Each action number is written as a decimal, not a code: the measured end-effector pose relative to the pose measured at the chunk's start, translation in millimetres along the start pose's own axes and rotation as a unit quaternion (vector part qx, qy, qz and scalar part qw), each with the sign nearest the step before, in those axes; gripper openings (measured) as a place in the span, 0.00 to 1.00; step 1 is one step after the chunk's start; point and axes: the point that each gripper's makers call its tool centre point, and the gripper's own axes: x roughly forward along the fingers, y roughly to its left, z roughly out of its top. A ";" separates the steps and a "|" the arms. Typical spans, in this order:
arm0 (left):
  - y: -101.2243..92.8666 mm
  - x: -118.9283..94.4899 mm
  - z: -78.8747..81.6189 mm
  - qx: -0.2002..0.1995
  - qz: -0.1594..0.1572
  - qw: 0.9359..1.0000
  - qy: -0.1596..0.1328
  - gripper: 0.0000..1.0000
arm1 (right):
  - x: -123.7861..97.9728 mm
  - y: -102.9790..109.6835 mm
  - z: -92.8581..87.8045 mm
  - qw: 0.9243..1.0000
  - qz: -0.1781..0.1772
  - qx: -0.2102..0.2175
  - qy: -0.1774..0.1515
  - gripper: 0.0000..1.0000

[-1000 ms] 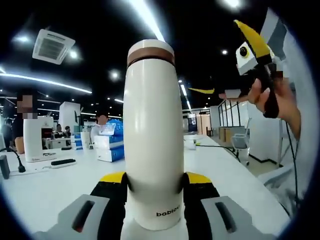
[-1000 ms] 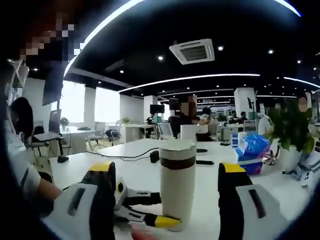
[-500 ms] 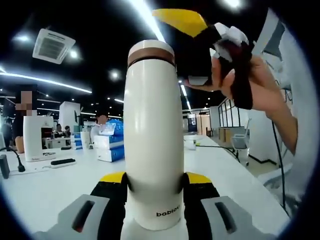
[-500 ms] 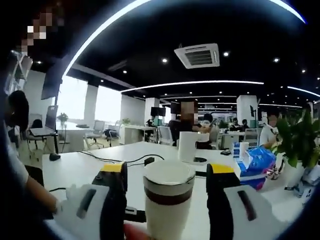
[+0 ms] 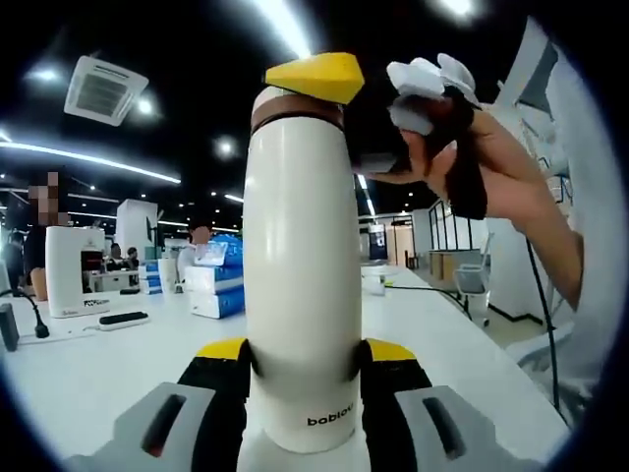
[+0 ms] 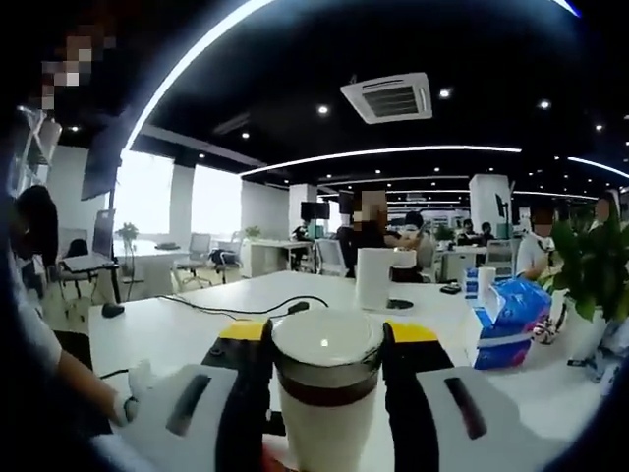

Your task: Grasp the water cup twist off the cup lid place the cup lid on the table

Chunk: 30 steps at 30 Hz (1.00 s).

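Left gripper view: white appliance [image 5: 64, 272] far left on the white table [image 5: 88, 369], w/ a dark remote-like item [image 5: 123, 319] in front of it. Blue-white tissue packs [image 5: 218, 285] further back. Centre: the water cup [image 5: 300, 265], cream body, stands upright on the table; left claw [image 5: 303, 379] is closed on its lower body, yellow-tipped jaws pressed vs both sides. Brown band + cup lid [image 5: 295, 101] at the top. Right claw [image 5: 339, 93] comes in from upper right, held in a person's hand [image 5: 472, 172]; one yellow tip sits at the lid.

Right gripper view: black cable [image 6: 246, 311] runs across the table on the left. Centre, seen from above, cup lid between the right claw's jaws, both yellow pads tight vs the lid's sides, nearly closed round it. Blue-white pack [image 6: 506, 320] to the right, green plant [image 6: 595, 270] at far right.
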 end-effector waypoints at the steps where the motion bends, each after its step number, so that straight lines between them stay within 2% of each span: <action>1: 0.1 -0.1 0.1 0.000 0.000 1.000 0.000 0.45 | 0.1 1.2 -0.7 1.000 0.003 -0.008 0.008 0.47; 3: 0.1 -0.2 0.0 0.001 -0.001 1.000 0.000 0.45 | 0.3 4.0 -1.9 0.999 0.015 -0.023 0.021 0.46; 5: -0.1 -0.4 0.1 0.003 -0.001 1.000 -0.001 0.45 | -0.2 3.2 -1.9 0.999 0.027 -0.019 0.026 0.46; 7: -0.3 -0.2 0.3 0.004 -0.003 1.000 -0.001 0.45 | -1.0 7.0 -2.9 0.997 0.065 -0.010 0.031 0.46; 11: -1.1 0.3 0.6 0.007 -0.005 1.000 -0.002 0.45 | -1.5 8.7 -3.8 0.992 0.110 -0.024 0.050 0.46; 14: -1.0 0.4 0.8 0.008 -0.005 1.000 -0.002 0.45 | -0.5 10.2 -4.0 0.987 0.152 -0.022 0.056 0.46; 22: 0.0 0.7 1.0 0.006 -0.004 1.000 -0.001 0.45 | 0.4 10.2 -4.2 0.973 0.218 -0.029 0.068 0.46; 30: -0.1 0.8 1.5 0.005 -0.004 1.000 -0.001 0.45 | 0.2 13.4 -3.8 0.954 0.291 -0.034 0.063 0.46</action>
